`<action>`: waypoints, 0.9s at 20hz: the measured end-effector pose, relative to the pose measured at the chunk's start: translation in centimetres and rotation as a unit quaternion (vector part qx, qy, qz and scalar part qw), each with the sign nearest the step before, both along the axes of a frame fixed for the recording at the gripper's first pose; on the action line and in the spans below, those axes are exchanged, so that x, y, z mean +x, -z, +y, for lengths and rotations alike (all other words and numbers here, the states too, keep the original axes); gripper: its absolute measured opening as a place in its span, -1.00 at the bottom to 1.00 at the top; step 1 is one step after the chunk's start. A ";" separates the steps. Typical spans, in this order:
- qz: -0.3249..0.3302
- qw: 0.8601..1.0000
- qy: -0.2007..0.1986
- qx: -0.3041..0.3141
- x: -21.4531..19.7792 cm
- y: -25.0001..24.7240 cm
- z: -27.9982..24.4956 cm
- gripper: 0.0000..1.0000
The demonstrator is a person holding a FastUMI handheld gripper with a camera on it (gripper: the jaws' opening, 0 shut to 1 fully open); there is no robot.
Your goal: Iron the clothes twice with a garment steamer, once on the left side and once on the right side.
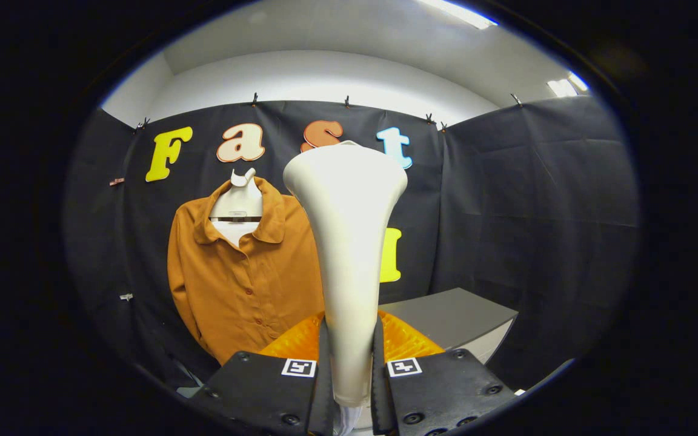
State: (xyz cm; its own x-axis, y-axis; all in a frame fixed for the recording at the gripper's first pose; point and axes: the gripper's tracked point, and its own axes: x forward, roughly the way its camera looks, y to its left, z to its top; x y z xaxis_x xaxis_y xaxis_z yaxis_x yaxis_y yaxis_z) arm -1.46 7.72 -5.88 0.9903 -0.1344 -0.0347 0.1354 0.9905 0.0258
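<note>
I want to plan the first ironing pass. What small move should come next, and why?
Probably carry the steamer head forward and to the left, toward the orange shirt. The tongs are shut on its handle, it stands upright, and the shirt hangs beyond it on the black wall, apparently not yet touched.

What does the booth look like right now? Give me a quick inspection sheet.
Surface: grey table beyond the fingers, right of the shirt.
Job's things: white garment steamer upright between the fingers, head up; orange shirt hangs buttoned on a white hanger against the booth wall, behind and left of the steamer.
Clutter: nothing seen.
Grippers: gripper shut on the steamer's handle, both fingers pressing.
Cables: nothing seen.
Surroundings: black cloth wall clipped up; ceiling lights on.
</note>
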 end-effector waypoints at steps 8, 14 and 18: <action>-0.007 1.000 0.003 0.005 -0.1 -1.2 -0.1 -0.44; -0.013 1.000 0.009 0.002 -0.4 -1.5 -0.5 -0.44; -0.010 1.000 0.008 0.006 -0.6 -1.2 -0.6 -0.44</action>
State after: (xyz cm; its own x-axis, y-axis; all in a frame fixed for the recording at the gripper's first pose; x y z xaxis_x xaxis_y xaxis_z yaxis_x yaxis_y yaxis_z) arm -2.08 7.13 -4.72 0.9886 -0.1496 -0.0177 0.1502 0.9878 0.0407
